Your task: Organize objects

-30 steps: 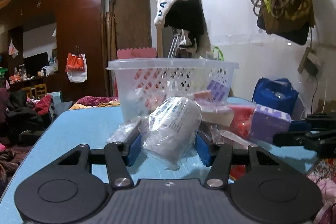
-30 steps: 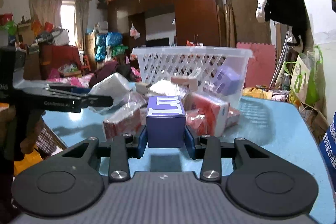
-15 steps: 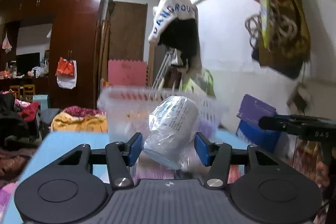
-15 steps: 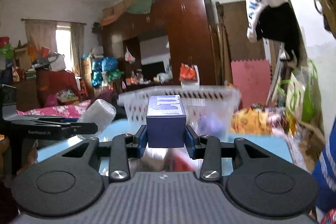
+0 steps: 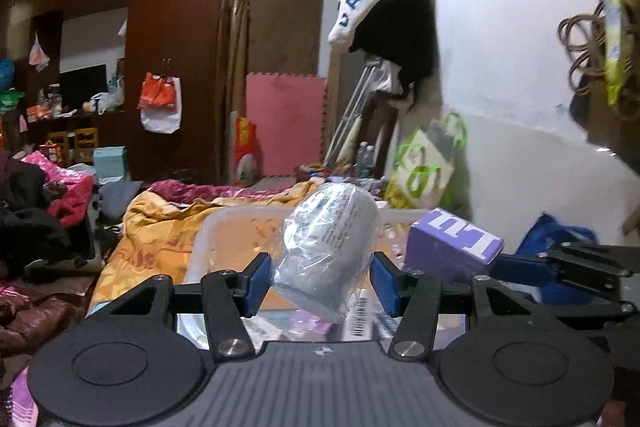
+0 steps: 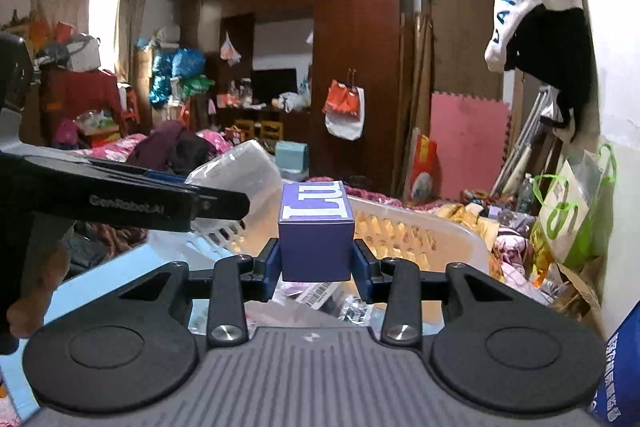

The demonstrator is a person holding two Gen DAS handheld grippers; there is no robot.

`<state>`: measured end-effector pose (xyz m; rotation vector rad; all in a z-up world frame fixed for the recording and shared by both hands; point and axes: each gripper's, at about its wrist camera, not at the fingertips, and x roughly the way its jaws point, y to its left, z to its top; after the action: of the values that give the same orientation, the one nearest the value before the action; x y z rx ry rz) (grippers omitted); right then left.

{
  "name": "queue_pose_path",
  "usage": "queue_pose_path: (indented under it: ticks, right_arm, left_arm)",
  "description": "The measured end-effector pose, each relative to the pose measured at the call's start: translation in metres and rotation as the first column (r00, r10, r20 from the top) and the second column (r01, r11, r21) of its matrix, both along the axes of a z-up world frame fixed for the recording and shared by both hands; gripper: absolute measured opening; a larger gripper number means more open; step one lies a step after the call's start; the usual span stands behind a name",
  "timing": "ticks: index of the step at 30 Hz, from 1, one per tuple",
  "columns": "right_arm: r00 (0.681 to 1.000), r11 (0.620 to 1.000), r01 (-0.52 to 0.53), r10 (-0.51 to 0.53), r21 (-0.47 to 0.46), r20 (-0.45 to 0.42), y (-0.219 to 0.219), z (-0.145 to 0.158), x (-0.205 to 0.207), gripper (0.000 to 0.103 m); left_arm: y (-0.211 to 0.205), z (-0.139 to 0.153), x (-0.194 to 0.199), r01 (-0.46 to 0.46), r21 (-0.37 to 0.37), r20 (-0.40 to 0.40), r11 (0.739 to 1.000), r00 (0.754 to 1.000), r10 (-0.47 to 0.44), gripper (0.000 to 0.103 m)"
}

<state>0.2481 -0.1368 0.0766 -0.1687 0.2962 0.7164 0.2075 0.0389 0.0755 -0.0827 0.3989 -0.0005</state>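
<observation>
My left gripper [image 5: 322, 283] is shut on a white roll wrapped in clear plastic [image 5: 328, 243], held tilted above the open top of a translucent white basket [image 5: 236, 217]. My right gripper [image 6: 316, 269] is shut on a purple box with white lettering [image 6: 316, 231], also above the basket [image 6: 444, 231]. In the left wrist view the purple box [image 5: 452, 247] hangs just right of the roll. In the right wrist view the left gripper [image 6: 160, 203] and its roll [image 6: 244, 171] sit to the left. Several packets [image 6: 320, 293] lie inside the basket.
The basket stands on a light blue table [image 6: 100, 275]. A hand [image 6: 36, 291] holds the left gripper. A green-and-white bag [image 6: 568, 211] and a blue bag [image 5: 552, 235] sit to the right by the wall. Orange bedding [image 5: 160, 227] lies beyond the basket.
Both grippers have risen and moved forward with their loads, from the pile on the table in front of the basket to above its open top.
</observation>
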Motion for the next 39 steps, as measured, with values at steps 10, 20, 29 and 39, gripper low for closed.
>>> queue_pose_path:
  ticks: [10,20,29,39]
  right_arm:
    - [0.999,0.998,-0.026,0.024,0.064,0.025,-0.04,-0.004,-0.04,0.078]
    - [0.996,0.989,-0.063,0.072,0.135,-0.06,-0.11,-0.098,-0.109,0.093]
    - [0.995,0.993,-0.054,0.062,0.101,-0.082,-0.1,-0.1,-0.101,0.079]
    - [0.993,0.999,-0.045,0.047,0.016,-0.104,-0.082,-0.117,-0.101,0.045]
  left_arm:
    - [0.018,-0.002,-0.046,0.047,-0.058,0.091,0.997,0.995,-0.042,0.078]
    - [-0.043,-0.1,-0.193,0.12,-0.02,0.158,0.993,0.981,-0.115,0.079]
    - [-0.077,-0.119,-0.187,0.085,0.105,0.125,0.991,0.987,-0.098,0.078]
    - [-0.086,-0.124,-0.202,0.127,0.143,0.138,0.981,0.979,-0.147,0.078]
